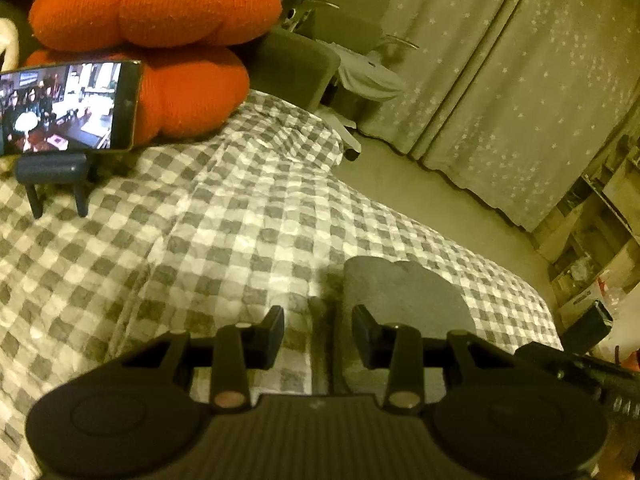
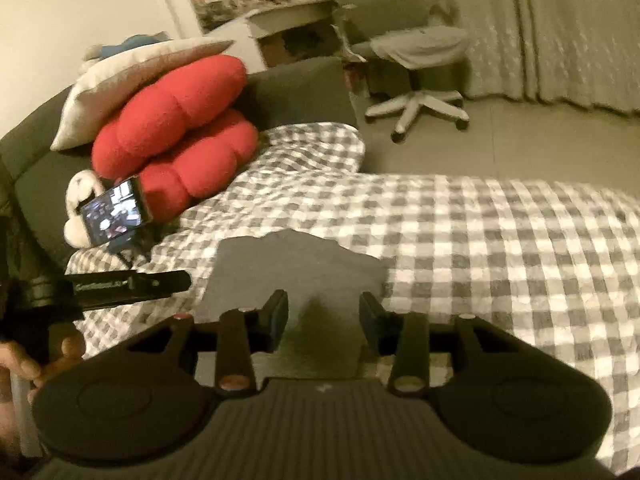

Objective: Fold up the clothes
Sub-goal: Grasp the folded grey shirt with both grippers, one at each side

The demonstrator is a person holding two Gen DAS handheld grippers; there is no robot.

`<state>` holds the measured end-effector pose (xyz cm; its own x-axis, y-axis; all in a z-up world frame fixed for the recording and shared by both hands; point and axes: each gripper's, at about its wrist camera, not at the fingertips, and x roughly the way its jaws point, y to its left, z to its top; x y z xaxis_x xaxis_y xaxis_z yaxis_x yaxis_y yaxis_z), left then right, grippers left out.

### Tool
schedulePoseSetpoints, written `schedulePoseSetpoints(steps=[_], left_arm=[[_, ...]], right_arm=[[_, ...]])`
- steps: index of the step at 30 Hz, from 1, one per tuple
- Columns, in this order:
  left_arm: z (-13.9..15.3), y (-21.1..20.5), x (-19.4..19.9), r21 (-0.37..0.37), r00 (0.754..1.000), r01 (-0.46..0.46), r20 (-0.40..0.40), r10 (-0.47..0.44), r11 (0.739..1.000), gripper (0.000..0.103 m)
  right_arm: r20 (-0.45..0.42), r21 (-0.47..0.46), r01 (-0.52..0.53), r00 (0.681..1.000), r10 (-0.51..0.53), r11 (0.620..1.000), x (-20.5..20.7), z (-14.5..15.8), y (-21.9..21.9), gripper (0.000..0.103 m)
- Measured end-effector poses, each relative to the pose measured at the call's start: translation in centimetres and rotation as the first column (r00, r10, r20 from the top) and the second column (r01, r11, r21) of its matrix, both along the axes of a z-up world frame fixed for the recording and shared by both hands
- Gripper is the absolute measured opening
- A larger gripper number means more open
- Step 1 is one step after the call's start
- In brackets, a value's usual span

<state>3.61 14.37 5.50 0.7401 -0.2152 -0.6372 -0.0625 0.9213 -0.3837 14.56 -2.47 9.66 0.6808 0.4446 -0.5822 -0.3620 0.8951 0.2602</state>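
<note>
A dark grey garment (image 2: 296, 276) lies flat on the checked bedcover (image 2: 500, 248), near the bed's front edge and just ahead of both tools; its outline is compact and fairly straight-sided, with a small notched bump along the far edge, which would fit either a piece already folded down or one laid out for another fold. It looks like thin, soft knit, so it should be light, limp and quick to sag or slide on itself, and best pinched at a corner or along an edge rather than mid-panel. The left gripper (image 1: 318, 334) hangs over the garment's left border with its jaws parted and nothing between them; the right gripper (image 2: 323, 320) sits above the near edge, likewise parted and holding nothing, though blur makes it hard to say whether its tips touch the cloth. The bedcover is rumpled and soft, so it will give under pressure. Beyond stand two red cushions (image 2: 176, 132), a phone (image 1: 66, 106) on a small stand, an office chair (image 2: 420, 80) and star-printed curtains (image 1: 512, 80).
</note>
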Motion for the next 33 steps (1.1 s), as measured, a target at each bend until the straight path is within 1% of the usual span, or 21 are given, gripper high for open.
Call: schedulePoseSetpoints(steps=[1, 2, 3, 4, 6, 8, 10, 11, 13, 15, 18, 19, 20, 21, 22, 23, 24, 26, 29, 31, 33], left_arm=[[0.0, 0.2, -0.1, -0.007, 1.0, -0.004, -0.005, 0.004, 1.0, 0.038], [0.0, 0.3, -0.1, -0.016, 1.0, -0.007, -0.012, 0.007, 1.0, 0.038], [-0.2, 0.6, -0.1, -0.026, 1.0, -0.009, -0.023, 0.008, 1.0, 0.038], [-0.3, 0.7, -0.1, -0.033, 0.999, -0.01, -0.034, 0.009, 0.999, 0.039], [-0.6, 0.8, 0.1, -0.037, 0.998, -0.01, -0.062, 0.007, 0.999, 0.039], [-0.7, 0.9, 0.1, -0.042, 0.997, -0.007, -0.083, 0.004, 0.999, 0.039], [-0.9, 1.1, 0.2, -0.063, 0.995, -0.002, -0.097, -0.004, 0.998, 0.039], [-1.0, 1.2, 0.2, -0.077, 0.995, 0.002, -0.103, -0.01, 0.997, 0.04], [-1.2, 1.4, 0.2, -0.106, 0.993, 0.009, -0.114, -0.021, 0.994, 0.041], [-1.4, 1.6, 0.2, -0.135, 0.992, 0.015, -0.125, -0.032, 0.991, 0.043], [-1.8, 1.7, 0.4, -0.193, 0.987, 0.032, -0.15, -0.062, 0.981, 0.044], [-1.9, 1.6, 0.5, -0.196, 0.985, 0.033, -0.158, -0.065, 0.98, 0.045], [-2.0, 1.5, 0.5, -0.188, 0.985, 0.03, -0.162, -0.062, 0.982, 0.047], [-2.1, 1.5, 0.5, -0.181, 0.984, 0.027, -0.168, -0.058, 0.983, 0.049], [-2.2, 1.5, 0.5, -0.182, 0.983, 0.021, -0.174, -0.053, 0.983, 0.051], [-2.3, 1.7, 0.6, -0.196, 0.983, 0.016, -0.179, -0.052, 0.981, 0.053], [-2.4, 1.9, 0.6, -0.219, 0.982, 0.011, -0.183, -0.053, 0.976, 0.054], [-2.6, 2.4, 0.6, -0.274, 0.981, -0.001, -0.187, -0.053, 0.962, 0.062], [-3.2, 3.3, 0.7, -0.386, 0.979, -0.027, -0.198, -0.054, 0.922, 0.063], [-3.6, 3.6, 0.7, -0.424, 0.978, -0.047, -0.203, -0.045, 0.904, 0.063], [-3.9, 3.6, 0.7, -0.438, 0.978, -0.059, -0.205, -0.035, 0.897, 0.065]], right_arm=[[0.025, -0.027, -0.037, 0.999, 0.038, 0.999, -0.6, 0.1, 0.8, 0.044], [0.05, -0.054, -0.074, 0.996, 0.076, 0.996, -1.1, 0.2, 1.7, 0.046], [0.077, -0.101, -0.127, 0.988, 0.135, 0.987, -1.8, 0.1, 2.9, 0.049], [0.102, -0.157, -0.187, 0.974, 0.204, 0.97, -2.6, -0.2, 4.2, 0.053], [0.148, -0.275, -0.286, 0.931, 0.334, 0.918, -4.4, -1.0, 6.8, 0.055], [0.174, -0.382, -0.332, 0.891, 0.42, 0.862, -5.8, -1.9, 8.9, 0.055], [0.183, -0.473, -0.363, 0.851, 0.493, 0.803, -6.9, -3.0, 10.7, 0.055], [0.179, -0.512, -0.374, 0.834, 0.522, 0.774, -7.3, -3.6, 11.3, 0.061], [0.173, -0.587, -0.373, 0.809, 0.562, 0.718, -7.8, -4.7, 12.0, 0.066], [0.166, -0.654, -0.353, 0.797, 0.581, 0.67, -8.1, -5.6, 12.5, 0.066], [0.174, -0.728, -0.304, 0.785, 0.594, 0.614, -8.3, -7.1, 13.1, 0.066], [0.18, -0.753, -0.283, 0.78, 0.599, 0.595, -8.4, -7.5, 13.2, 0.066], [0.184, -0.763, -0.272, 0.777, 0.601, 0.586, -8.4, -7.7, 13.3, 0.063], [0.184, -0.764, -0.27, 0.779, 0.599, 0.585, -8.4, -7.7, 13.2, 0.061], [0.186, -0.769, -0.261, 0.782, 0.595, 0.584, -8.3, -7.6, 13.1, 0.049], [0.189, -0.769, -0.258, 0.783, 0.593, 0.585, -8.2, -7.5, 13.0, 0.042], [0.19, -0.766, -0.259, 0.783, 0.592, 0.589, -8.0, -7.3, 12.7, 0.039], [0.196, -0.734, -0.267, 0.798, 0.571, 0.625, -7.2, -6.5, 12.4, 0.032], [0.212, -0.674, -0.269, 0.822, 0.529, 0.688, -6.2, -5.2, 11.8, 0.031], [0.218, -0.641, -0.271, 0.833, 0.509, 0.718, -5.7, -4.7, 11.4, 0.031], [0.223, -0.615, -0.273, 0.84, 0.495, 0.739, -5.3, -4.3, 11.1, 0.03]])
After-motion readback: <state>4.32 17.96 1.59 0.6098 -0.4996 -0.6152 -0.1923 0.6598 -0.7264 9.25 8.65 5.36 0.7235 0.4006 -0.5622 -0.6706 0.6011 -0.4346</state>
